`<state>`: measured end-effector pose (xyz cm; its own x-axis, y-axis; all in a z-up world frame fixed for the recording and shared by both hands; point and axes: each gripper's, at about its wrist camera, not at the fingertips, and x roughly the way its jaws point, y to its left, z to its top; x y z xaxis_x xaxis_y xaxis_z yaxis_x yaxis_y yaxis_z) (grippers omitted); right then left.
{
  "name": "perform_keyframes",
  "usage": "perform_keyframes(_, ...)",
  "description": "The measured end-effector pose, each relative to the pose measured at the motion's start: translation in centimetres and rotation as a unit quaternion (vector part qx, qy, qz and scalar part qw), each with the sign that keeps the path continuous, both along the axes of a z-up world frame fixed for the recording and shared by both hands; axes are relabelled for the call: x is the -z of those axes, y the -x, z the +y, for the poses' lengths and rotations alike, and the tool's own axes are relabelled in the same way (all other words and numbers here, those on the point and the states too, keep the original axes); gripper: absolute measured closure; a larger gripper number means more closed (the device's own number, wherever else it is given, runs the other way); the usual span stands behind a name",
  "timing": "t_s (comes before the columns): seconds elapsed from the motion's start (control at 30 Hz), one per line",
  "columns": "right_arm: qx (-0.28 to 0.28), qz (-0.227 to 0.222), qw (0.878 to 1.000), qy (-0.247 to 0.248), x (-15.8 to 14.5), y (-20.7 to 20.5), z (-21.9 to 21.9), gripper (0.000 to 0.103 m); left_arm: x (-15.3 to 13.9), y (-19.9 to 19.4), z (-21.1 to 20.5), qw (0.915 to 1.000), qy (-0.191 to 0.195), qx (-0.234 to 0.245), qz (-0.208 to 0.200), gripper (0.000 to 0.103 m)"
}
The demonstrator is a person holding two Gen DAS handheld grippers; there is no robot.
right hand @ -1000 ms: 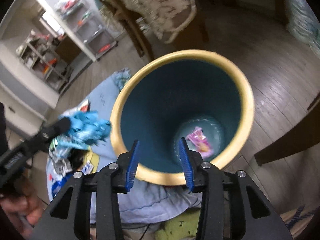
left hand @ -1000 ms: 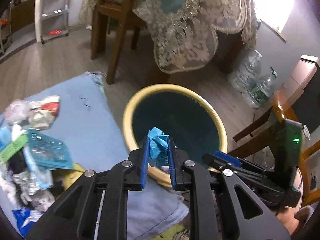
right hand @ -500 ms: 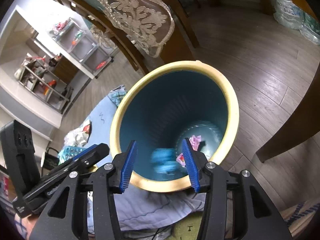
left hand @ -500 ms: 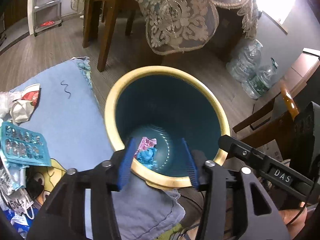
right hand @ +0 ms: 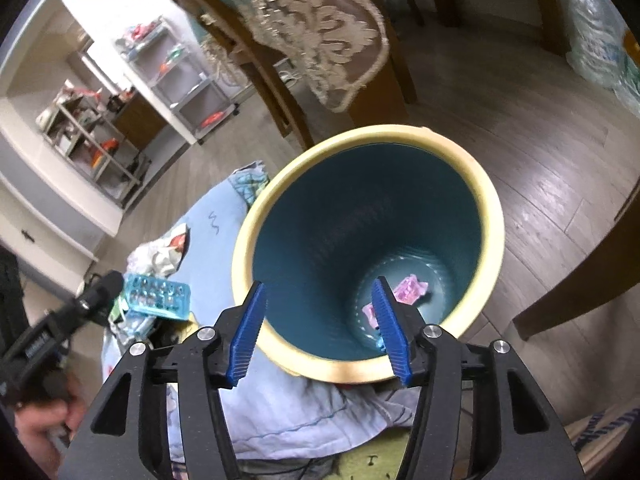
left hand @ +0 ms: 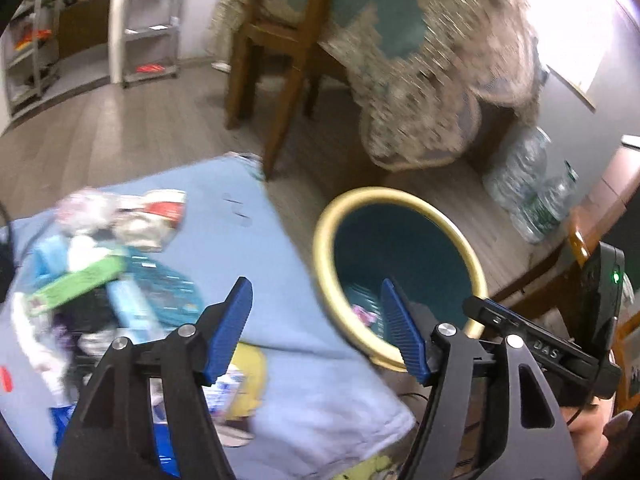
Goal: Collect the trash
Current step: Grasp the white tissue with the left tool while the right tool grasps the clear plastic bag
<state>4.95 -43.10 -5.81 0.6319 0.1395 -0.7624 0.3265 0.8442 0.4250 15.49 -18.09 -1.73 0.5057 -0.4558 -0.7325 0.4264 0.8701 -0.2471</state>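
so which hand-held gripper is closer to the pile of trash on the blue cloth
Left. The left hand-held gripper hangs open over the blue cloth beside the trash pile; the right hand-held gripper is open over the bin.

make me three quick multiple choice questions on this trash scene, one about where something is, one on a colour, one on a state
1. Where does the pink wrapper lie?
A. on the blue cloth
B. at the bottom of the bin
C. on the wooden floor

2. What colour is the rim of the bin?
A. yellow
B. red
C. black

3. How is the left claw right now?
A. shut on a blue wad
B. shut on a bottle
C. open, with nothing between its pads

Answers:
1 B, the right wrist view looks down the teal inside of the bin and the wrapper sits on its floor.
2 A, a pale yellow ring tops the teal wall in both views.
3 C, its jaws have just been opening and only the blue cloth and the bin show in the gap.
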Motion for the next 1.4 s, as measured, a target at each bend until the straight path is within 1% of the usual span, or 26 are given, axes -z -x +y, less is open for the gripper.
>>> perform_keyframes(0.17,-0.022,-0.007,1.0,0.014,-0.6,-0.3,1.6,0.044,-0.8,-0.7,5.9,0.9974,0.003,-0.071,-0.008,0.036)
perform_keyframes(0.23,-0.03,-0.01,0.999,0.02,-0.7,-0.4,2.1,0.044,-0.7,-0.9,8.3,0.9949,0.002,-0.101,-0.005,0.036)
perform_keyframes(0.33,-0.041,-0.011,0.999,0.023,-0.9,-0.7,3.0,0.044,-0.1,-1.1,11.9,0.9889,-0.005,-0.149,0.005,0.036)
perform_keyframes(0.4,-0.048,-0.012,0.998,0.025,-1.0,-0.9,3.7,0.043,0.5,-1.1,14.4,0.9828,-0.01,-0.184,0.014,0.036)
perform_keyframes(0.5,-0.062,-0.012,0.998,0.027,-1.0,-1.2,4.9,0.043,1.7,-1.2,18.0,0.9714,-0.022,-0.235,0.031,0.036)
perform_keyframes(0.57,-0.074,-0.012,0.997,0.027,-1.1,-1.5,5.8,0.043,2.8,-1.2,20.2,0.9615,-0.032,-0.269,0.046,0.036)
perform_keyframes(0.63,-0.083,-0.012,0.996,0.029,-1.1,-1.8,6.6,0.043,4.0,-1.5,22.2,0.952,-0.031,-0.297,0.067,0.037)
perform_keyframes(0.73,-0.1,-0.01,0.994,0.033,-1.1,-2.1,8.1,0.043,5.9,-2.1,23.9,0.9443,-0.028,-0.315,0.091,0.037)
perform_keyframes(0.9,-0.125,-0.01,0.991,0.047,-1.3,-2.3,10.2,0.043,8.3,-3.2,24.5,0.9429,-0.044,-0.31,0.115,0.037)
perform_keyframes(0.97,-0.134,-0.01,0.989,0.053,-1.5,-2.3,10.9,0.043,9.3,-3.6,24.9,0.9405,-0.036,-0.312,0.13,0.039)
perform_keyframes(1.07,-0.145,-0.01,0.988,0.059,-1.7,-2.2,11.8,0.043,10.7,-4.0,24.7,0.941,-0.03,-0.301,0.153,0.048)
perform_keyframes(1.13,-0.151,-0.013,0.986,0.063,-1.9,-2.3,12.3,0.043,11.3,-3.9,24.8,0.9415,-0.034,-0.296,0.157,0.062)
perform_keyframes(1.17,-0.154,-0.014,0.986,0.065,-2.0,-2.3,12.5,0.043,11.3,-3.7,24.8,0.9422,-0.04,-0.296,0.152,0.064)
perform_keyframes(1.23,-0.163,-0.016,0.984,0.067,-2.2,-2.5,13.1,0.043,11.1,-3.6,24.9,0.9423,-0.033,-0.296,0.153,0.069)
perform_keyframes(1.33,-0.179,-0.019,0.981,0.07,-2.6,-3.0,14.2,0.043,10.3,-3.0,25.6,0.94,-0.027,-0.31,0.139,0.07)
perform_keyframes(1.4,-0.191,-0.02,0.979,0.074,-2.9,-3.5,15.1,0.043,9.4,-2.5,26.4,0.9366,-0.011,-0.325,0.131,0.07)
